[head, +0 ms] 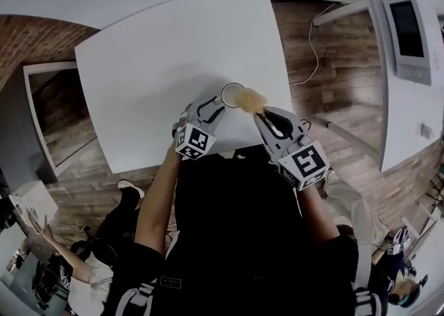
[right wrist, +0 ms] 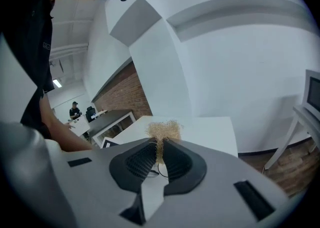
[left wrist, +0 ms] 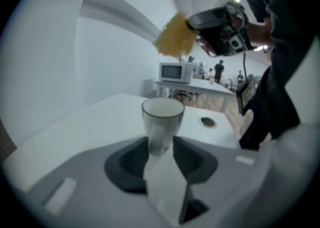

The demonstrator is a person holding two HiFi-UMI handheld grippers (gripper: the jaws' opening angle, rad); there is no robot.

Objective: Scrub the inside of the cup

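A clear glass cup (head: 232,92) stands upright on the white table (head: 159,64) near its front edge. My left gripper (head: 216,105) reaches it from the near side. In the left gripper view the cup (left wrist: 162,119) rises between the dark pads (left wrist: 131,159), and the left gripper (left wrist: 161,146) stands open around its base. My right gripper (head: 267,119) is shut on a yellow fibre scrubber (head: 252,100), which hangs just right of the cup's rim and above it. The scrubber (right wrist: 162,131) sticks out past the right gripper (right wrist: 160,147). Seen from the left, it (left wrist: 175,36) hovers above the cup.
The table's front edge (head: 201,158) lies just under both grippers. A round cable hole (left wrist: 206,121) sits in the tabletop right of the cup. A microwave (left wrist: 175,71) stands on a far table. People are on the floor at lower left (head: 83,266).
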